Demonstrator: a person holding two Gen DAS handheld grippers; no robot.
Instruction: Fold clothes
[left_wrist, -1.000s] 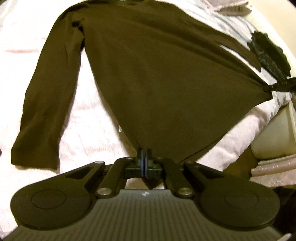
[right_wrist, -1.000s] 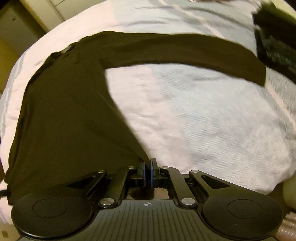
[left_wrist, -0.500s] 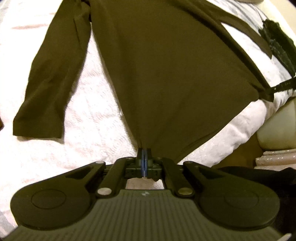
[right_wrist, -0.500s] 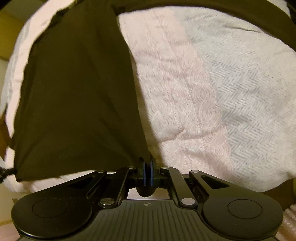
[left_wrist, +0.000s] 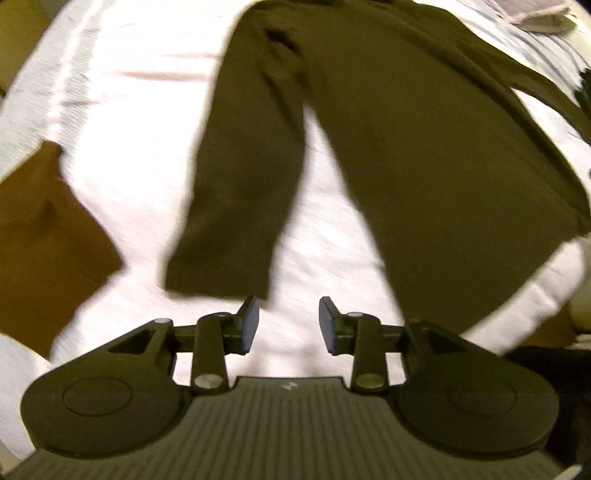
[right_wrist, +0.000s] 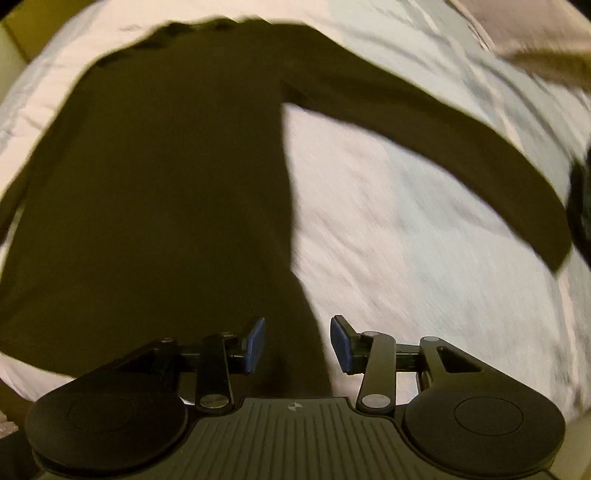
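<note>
dark olive long-sleeved knit top (left_wrist: 424, 155): spread flat on white textured quilted bedcover (left_wrist: 122, 122), both sleeves out. left gripper (left_wrist: 288, 325): jaws opening, only bedcover between the blue pads, sleeve cuff just beyond its left finger. right gripper (right_wrist: 297, 345): jaws opening, the top's lower corner lies between the pads, not pinched. folded rust-brown cloth (left_wrist: 44, 236): at the bedcover's left edge, apart from the top.

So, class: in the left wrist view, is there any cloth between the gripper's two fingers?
No: the left gripper has its jaws apart and opening, with only the white bedcover showing between them.
</note>
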